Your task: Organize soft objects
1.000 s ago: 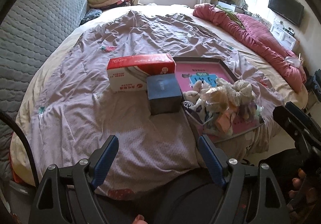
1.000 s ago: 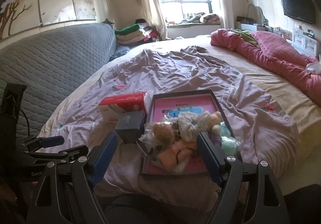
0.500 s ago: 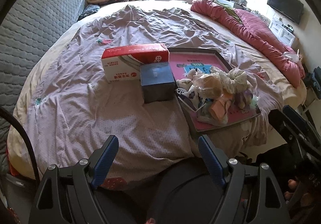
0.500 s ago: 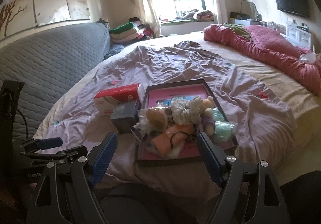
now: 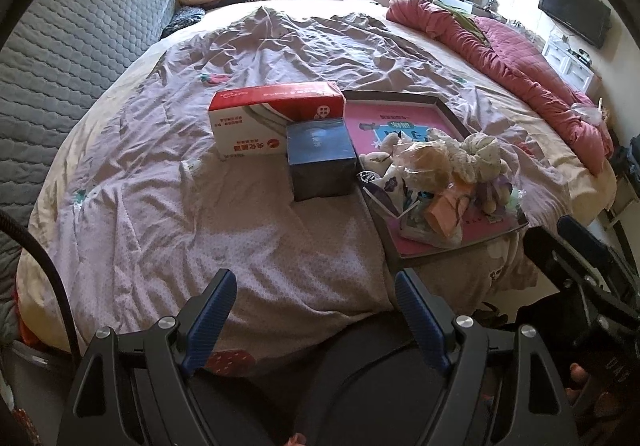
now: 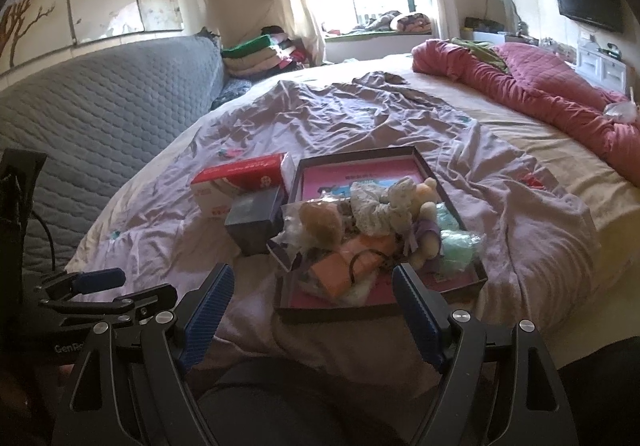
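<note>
A dark-framed pink tray (image 5: 404, 98) (image 6: 356, 156) lies on the bed's lilac sheet near the front right edge. It holds a pile of soft objects (image 5: 448, 174) (image 6: 368, 230): small plush toys, a cream scrunchie, an orange pouch, a green bundle. A red-and-white tissue box (image 5: 272, 118) (image 6: 236, 182) and a dark blue box (image 5: 320, 162) (image 6: 252, 222) stand left of the tray. My left gripper (image 5: 316, 320) is open and empty, short of the bed's front edge. My right gripper (image 6: 312, 310) is open and empty, just before the tray's near rim.
A grey quilted headboard (image 5: 68, 58) runs along the left. A rolled pink quilt (image 5: 512, 62) lies along the bed's right side. Folded clothes (image 6: 260, 54) are stacked by the window. The right gripper shows at the right edge in the left wrist view (image 5: 588, 270).
Both grippers have drawn back and risen a little, so the bed and tray sit slightly farther off. Both stay open. Nothing on the bed has moved.
</note>
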Tool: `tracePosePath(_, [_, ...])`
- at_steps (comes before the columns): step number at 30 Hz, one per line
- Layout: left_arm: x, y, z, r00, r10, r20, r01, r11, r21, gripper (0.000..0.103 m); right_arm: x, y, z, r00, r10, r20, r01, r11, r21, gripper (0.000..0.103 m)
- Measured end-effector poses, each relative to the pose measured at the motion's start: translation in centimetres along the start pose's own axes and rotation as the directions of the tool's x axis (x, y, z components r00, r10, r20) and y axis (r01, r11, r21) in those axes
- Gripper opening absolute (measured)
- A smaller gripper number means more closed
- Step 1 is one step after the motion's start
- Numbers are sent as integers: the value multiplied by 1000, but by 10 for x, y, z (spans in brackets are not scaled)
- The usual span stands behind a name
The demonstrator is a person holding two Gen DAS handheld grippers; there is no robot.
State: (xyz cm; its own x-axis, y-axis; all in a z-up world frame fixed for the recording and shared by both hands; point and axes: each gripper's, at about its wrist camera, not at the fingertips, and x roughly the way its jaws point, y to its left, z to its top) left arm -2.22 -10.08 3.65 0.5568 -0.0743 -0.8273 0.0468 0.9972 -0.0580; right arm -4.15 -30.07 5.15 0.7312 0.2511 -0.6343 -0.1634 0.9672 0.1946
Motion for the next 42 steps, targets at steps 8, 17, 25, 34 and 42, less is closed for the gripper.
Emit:
tracePosePath(8, [-1, -3, -1, 1000, 4, 2, -4, 1000, 11, 81, 2, 2, -1, 1000, 5, -2, -5, 1000, -2, 82])
tracePosePath(17, [-2, -3, -1, 1000, 17, 10, -17, 1000, 18, 81, 4, 1, 0, 1000, 14, -2, -14, 1000, -4, 83])
tracePosePath(25, [1, -1, -2, 1000, 21, -3, -21, 1000, 10, 81, 6, 2, 0, 1000, 17, -5, -17, 1000, -13, 83])
tracePosePath(34, [6, 1, -2, 999, 33, -13, -33, 999, 5, 81, 10, 4, 1, 1000, 16, -5, -16, 999, -28, 83])
tracePosePath(42, [18, 3, -2, 999, 35, -33, -35, 999, 6, 81, 17, -3, 1, 1000, 25, -10, -25, 999, -24, 83])
